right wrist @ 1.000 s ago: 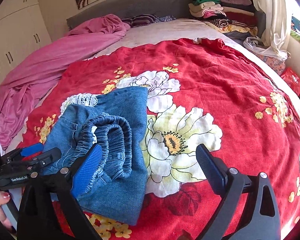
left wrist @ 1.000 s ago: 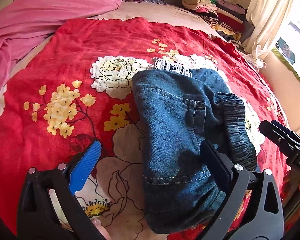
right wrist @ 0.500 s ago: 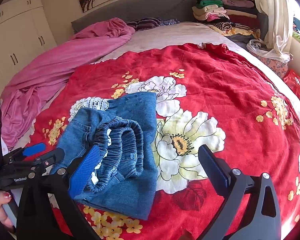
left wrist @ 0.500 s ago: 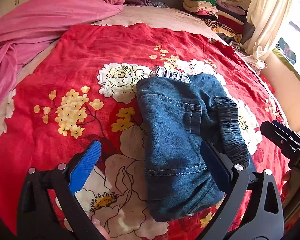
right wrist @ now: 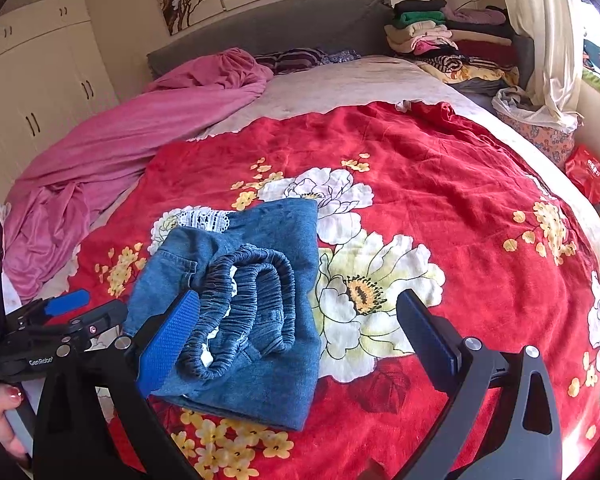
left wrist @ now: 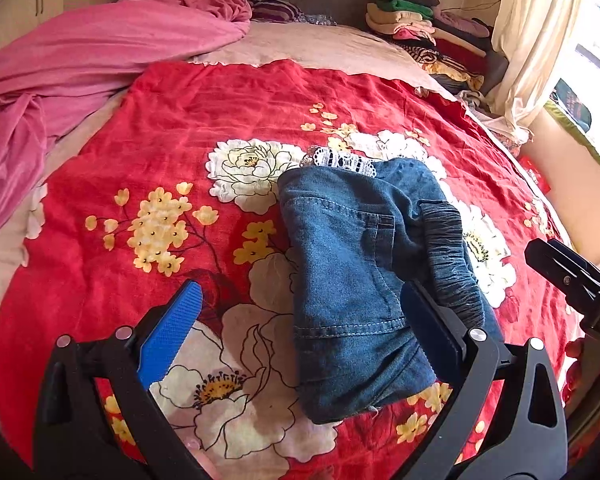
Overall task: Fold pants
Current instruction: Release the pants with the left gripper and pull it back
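Blue denim pants lie folded into a compact bundle on the red floral bedspread, elastic waistband on top and white lace trim at the far end. They also show in the right wrist view. My left gripper is open and empty, held above the bundle's near end. My right gripper is open and empty, above the bundle's right edge. The left gripper shows at the left edge of the right wrist view.
A pink blanket is heaped at the left of the bed. A stack of folded clothes sits at the far right by the headboard. A curtain hangs at the right. White wardrobes stand at the left.
Both grippers have pulled back and upward from the folded pants, which now look smaller and farther away. The pants have not moved.
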`<state>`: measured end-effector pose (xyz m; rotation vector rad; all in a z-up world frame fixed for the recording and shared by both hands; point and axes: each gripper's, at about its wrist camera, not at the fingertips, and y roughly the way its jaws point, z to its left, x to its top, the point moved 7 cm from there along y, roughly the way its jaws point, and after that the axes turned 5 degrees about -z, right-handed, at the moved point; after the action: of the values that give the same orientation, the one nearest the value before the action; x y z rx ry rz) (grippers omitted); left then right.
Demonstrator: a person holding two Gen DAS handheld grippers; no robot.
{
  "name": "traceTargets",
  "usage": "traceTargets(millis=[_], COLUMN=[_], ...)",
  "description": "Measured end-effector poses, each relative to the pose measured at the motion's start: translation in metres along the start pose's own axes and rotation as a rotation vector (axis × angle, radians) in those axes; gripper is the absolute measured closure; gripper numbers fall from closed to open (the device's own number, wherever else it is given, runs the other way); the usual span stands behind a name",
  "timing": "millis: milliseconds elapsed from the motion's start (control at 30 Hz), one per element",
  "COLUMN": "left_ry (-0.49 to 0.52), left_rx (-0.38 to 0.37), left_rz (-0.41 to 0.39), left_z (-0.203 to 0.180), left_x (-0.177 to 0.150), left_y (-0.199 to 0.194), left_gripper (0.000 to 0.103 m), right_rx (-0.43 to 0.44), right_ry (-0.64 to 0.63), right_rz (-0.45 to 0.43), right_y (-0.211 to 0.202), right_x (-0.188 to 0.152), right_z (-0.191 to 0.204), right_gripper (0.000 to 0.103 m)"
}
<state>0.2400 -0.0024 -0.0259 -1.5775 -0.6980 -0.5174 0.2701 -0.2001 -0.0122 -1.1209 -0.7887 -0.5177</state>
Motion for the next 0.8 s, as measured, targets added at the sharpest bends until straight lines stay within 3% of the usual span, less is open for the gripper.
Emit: traceTargets(millis=[800], left_ry=[0.004], left_rx=[-0.013], left_rz=[-0.054], left_z=[-0.004], left_x=[-0.019], left_y=[-0.046], left_gripper=[0.01], right_rx=[0.008], right_ry=[-0.045], right_rz=[-0.066], right_y=[-0.054], right_x=[-0.012], right_z=[0.012], right_gripper=[0.005])
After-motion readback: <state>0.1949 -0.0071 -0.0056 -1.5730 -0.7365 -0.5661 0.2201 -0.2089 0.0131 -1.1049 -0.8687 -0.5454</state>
